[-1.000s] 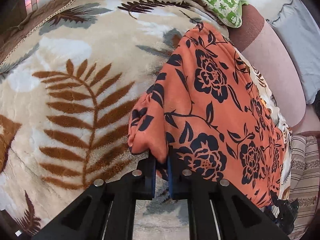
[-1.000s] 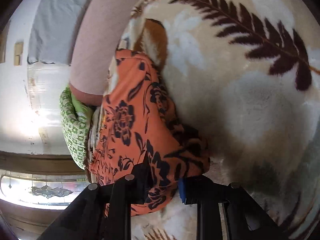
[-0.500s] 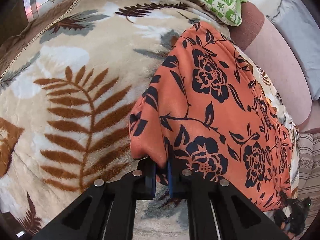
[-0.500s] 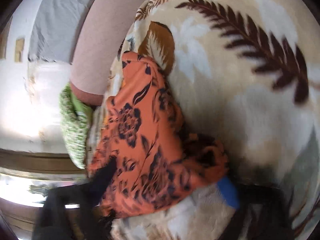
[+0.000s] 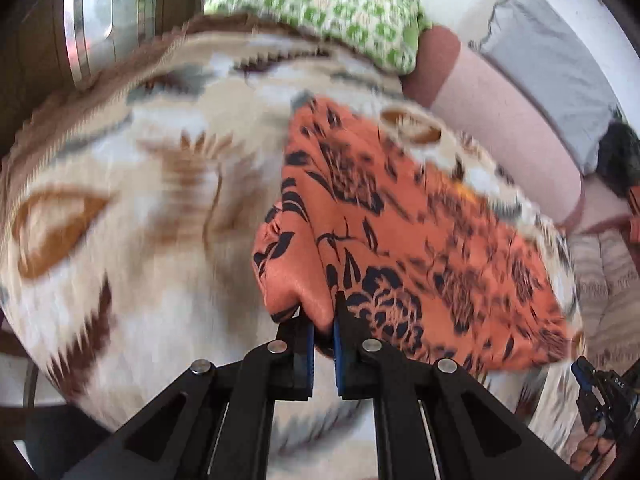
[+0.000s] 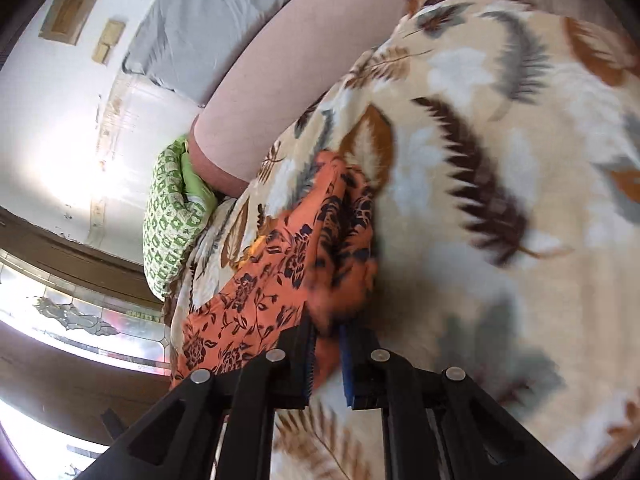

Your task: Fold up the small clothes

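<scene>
Both grippers lifted; right gripper (image 6: 326, 330) jaws just closed, left gripper (image 5: 323, 320) clamped, on orange garment (image 5: 420, 232) corners

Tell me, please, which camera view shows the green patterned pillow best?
The right wrist view: the green patterned pillow is fairly sharp there, beside the pink bolster. The left wrist view shows the pillow at the top, larger but blurred.
</scene>
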### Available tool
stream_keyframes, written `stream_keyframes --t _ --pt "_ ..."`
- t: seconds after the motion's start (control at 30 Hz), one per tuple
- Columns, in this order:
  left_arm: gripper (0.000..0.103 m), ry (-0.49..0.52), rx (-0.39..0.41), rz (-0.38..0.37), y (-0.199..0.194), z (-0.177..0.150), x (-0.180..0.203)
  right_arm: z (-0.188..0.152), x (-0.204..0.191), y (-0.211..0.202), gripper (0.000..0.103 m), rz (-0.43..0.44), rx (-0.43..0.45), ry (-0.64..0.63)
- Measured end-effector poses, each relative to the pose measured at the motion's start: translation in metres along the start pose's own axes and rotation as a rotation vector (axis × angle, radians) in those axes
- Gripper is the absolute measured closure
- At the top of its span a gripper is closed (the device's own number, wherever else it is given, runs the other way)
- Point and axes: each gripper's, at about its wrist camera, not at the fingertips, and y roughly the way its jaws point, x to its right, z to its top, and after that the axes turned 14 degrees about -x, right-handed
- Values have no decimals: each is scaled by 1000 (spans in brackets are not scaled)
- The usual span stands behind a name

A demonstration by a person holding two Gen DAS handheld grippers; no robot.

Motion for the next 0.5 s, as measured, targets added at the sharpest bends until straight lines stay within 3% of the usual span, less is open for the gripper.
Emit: stream_keyframes --t 0.07,0.13,0.2,0.23,0.27,0.3,0.33,0.5 --pt "94 -16 -23 36 20 -8 -9 -14 18 4 88 -13 -40 15" --pt "87 -46 -40 25 31 -5 -21 -19 33 11 88 -6 -56 42" --pt "85 -65 -25 -8 27 1 -28 -18 34 15 85 65 -56 63" --pt "85 -62 -26 -14 24 2 -27 -16 28 18 70 94 -57 48" --pt "81 -54 -19 -12 21 5 -24 -15 23 20 28 99 -61 33" --pt "74 -49 -15 -12 20 6 -21 -12 19 24 9 111 -61 22" --pt "70 -46 -15 -16 20 7 -18 -9 16 29 1 132 -53 26" --pt "57 -86 -36 -12 34 9 -16 10 36 73 2 194 -84 234"
